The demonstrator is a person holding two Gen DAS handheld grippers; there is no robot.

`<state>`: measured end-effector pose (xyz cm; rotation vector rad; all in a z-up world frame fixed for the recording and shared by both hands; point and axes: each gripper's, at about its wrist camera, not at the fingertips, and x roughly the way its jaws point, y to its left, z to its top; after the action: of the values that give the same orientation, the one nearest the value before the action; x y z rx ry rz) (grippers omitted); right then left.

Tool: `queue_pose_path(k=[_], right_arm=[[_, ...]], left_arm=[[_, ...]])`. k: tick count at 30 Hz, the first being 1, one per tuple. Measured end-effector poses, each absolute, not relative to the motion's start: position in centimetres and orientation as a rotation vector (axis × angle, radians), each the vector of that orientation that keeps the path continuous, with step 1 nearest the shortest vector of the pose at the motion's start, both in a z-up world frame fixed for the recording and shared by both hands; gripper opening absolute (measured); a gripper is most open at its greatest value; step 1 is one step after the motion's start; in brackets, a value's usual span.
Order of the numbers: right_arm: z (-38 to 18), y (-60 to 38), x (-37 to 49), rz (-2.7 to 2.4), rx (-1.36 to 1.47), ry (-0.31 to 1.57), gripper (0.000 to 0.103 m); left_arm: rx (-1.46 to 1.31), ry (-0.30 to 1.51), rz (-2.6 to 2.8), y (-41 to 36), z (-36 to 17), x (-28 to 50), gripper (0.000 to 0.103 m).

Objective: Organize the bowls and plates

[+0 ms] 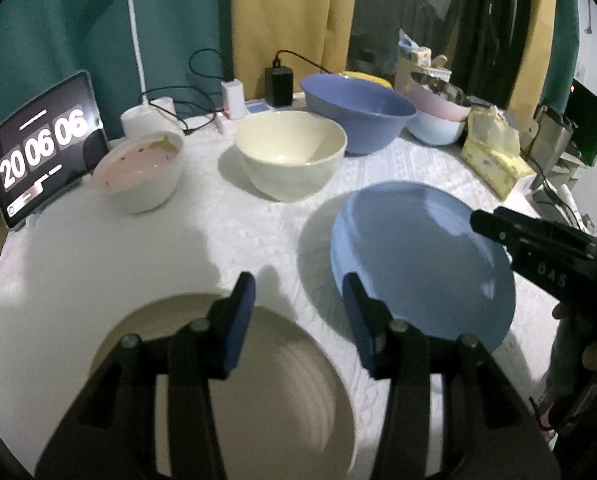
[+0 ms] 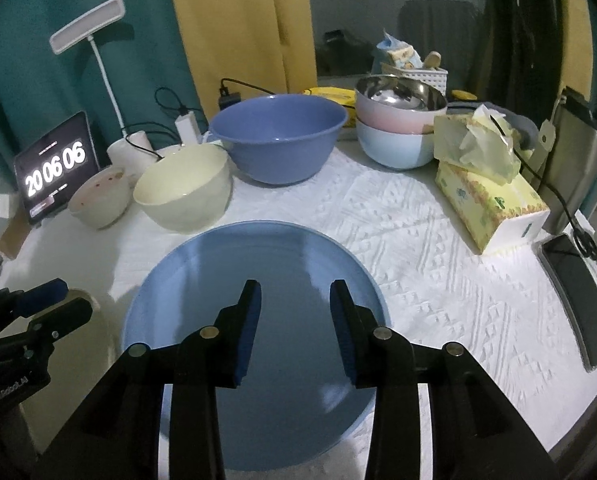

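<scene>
We see a white quilted cloth (image 2: 398, 240) with a raised, rough weave covering the bench. The blue plate (image 2: 258, 320) looks like smooth plastic with a soft gloss, as does the blue bowl (image 2: 278, 148); the cream bowl (image 2: 182, 192) has a glossier, glazed look (ceramic or plastic, we cannot tell). A shiny metal bowl (image 2: 402, 94) sits in the pink bowl (image 2: 390, 118). The beige plate (image 1: 258, 380) appears matt and ridged. Each hand-held gripper, left (image 1: 298, 320) and right (image 2: 294, 328), is matt black plastic with blue pads (image 2: 250, 332).
</scene>
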<state>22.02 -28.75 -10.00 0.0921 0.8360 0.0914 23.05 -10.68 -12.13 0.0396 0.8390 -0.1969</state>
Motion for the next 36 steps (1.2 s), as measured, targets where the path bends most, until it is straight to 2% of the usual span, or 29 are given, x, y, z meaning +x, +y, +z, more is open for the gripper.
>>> queue_pose_path(k=[18,36], right_arm=[[-7.9,-23.9,19.9,0.139,0.033,0.811,0.038],[-8.4,-19.6,18.1,0.188,-0.018,0.83,0.038]], left_arm=[[-0.012,0.781,-0.172,-6.1,-10.7,19.9,0.047],[-0.058,0.772,-0.124,-1.7,-11.5,17.3,0.047]])
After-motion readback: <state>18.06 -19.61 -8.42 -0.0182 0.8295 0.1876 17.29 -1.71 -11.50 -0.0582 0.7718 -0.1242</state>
